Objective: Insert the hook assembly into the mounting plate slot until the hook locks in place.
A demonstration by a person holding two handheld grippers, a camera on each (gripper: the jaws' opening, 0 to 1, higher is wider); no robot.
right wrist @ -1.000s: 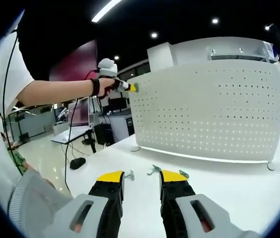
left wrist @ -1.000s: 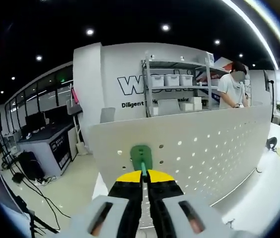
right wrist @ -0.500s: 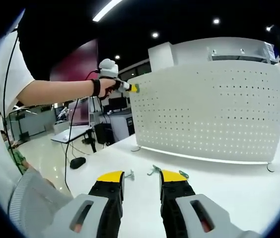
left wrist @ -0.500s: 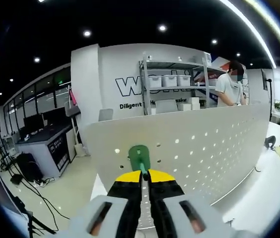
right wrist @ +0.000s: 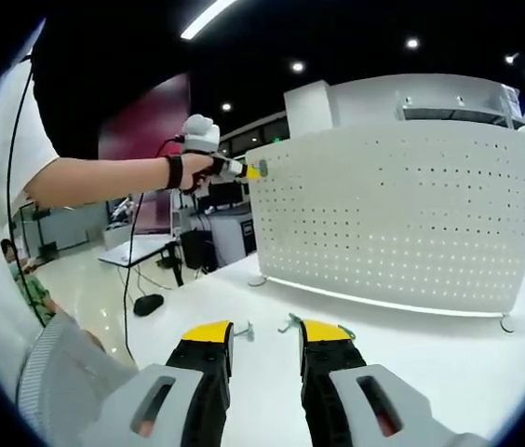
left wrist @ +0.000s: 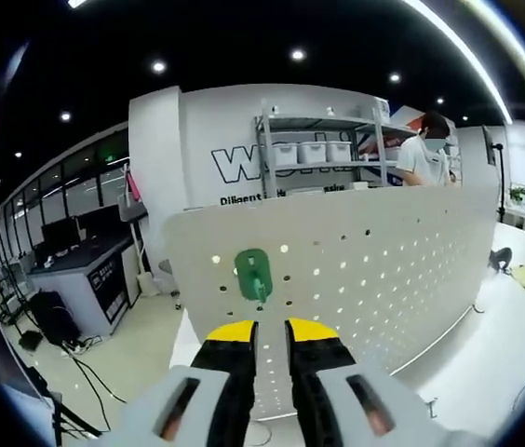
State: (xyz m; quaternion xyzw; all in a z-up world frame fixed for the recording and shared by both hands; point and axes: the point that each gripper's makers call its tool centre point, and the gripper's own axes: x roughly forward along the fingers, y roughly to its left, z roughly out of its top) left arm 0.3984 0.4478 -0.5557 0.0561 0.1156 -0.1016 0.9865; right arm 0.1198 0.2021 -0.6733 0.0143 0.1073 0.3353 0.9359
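In the left gripper view a large open room with dark ceiling spotlights, a metal shelf rack [left wrist: 323,154] against a lettered wall and a person [left wrist: 425,154] behind it surrounds the white perforated mounting plate [left wrist: 374,270], which stands upright on a white table [left wrist: 514,321]. The green hook assembly [left wrist: 252,274] sits against the plate's upper left part, its long axis running up the plate, just past the yellow tips of the left gripper [left wrist: 260,328]. Half a second ago those jaws were pinched on the hook's stem; now they stand narrowly apart and clear of it. In the right gripper view the right gripper [right wrist: 266,331] hovers over the table with jaws moderately apart, holding nothing, much as before; small metal hooks [right wrist: 290,321] lie near its tips, and the left gripper is at the plate's upper left corner.
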